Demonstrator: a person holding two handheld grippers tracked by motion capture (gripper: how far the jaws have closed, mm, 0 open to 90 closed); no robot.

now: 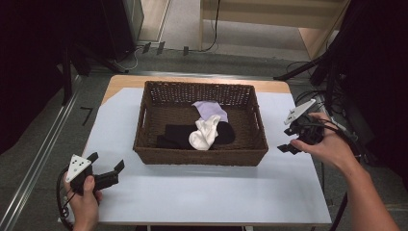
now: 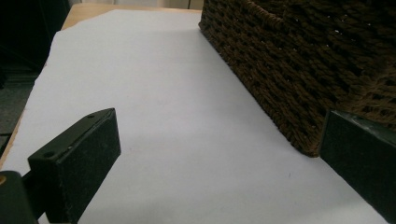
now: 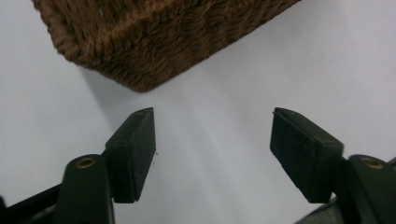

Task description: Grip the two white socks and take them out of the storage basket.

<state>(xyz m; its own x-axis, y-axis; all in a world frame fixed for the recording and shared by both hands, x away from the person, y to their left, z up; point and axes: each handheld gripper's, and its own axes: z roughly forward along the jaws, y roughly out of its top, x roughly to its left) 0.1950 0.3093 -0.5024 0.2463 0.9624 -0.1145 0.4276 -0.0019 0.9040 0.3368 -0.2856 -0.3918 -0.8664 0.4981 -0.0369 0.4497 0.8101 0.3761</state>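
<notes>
A brown wicker basket (image 1: 144,130) stands in the middle of the white table top (image 1: 202,192). Inside it lie a lilac cloth (image 1: 210,109), a white sock (image 1: 204,134) and a black garment (image 1: 177,135). My left gripper (image 1: 107,162) rests at the table's near left corner, open and empty, with its jaws pointing at the basket wall (image 2: 289,79). My right gripper (image 1: 287,140) hangs above the table just right of the basket, open with nothing between its jaws. In the right gripper view (image 3: 212,133), a basket corner (image 3: 140,70) lies beyond the jaws.
The table's bare wooden edge (image 1: 120,82) shows behind the white sheet. Dark stands and cables (image 1: 337,86) crowd the floor at the right. A metal rail (image 1: 43,149) runs along the floor at the left.
</notes>
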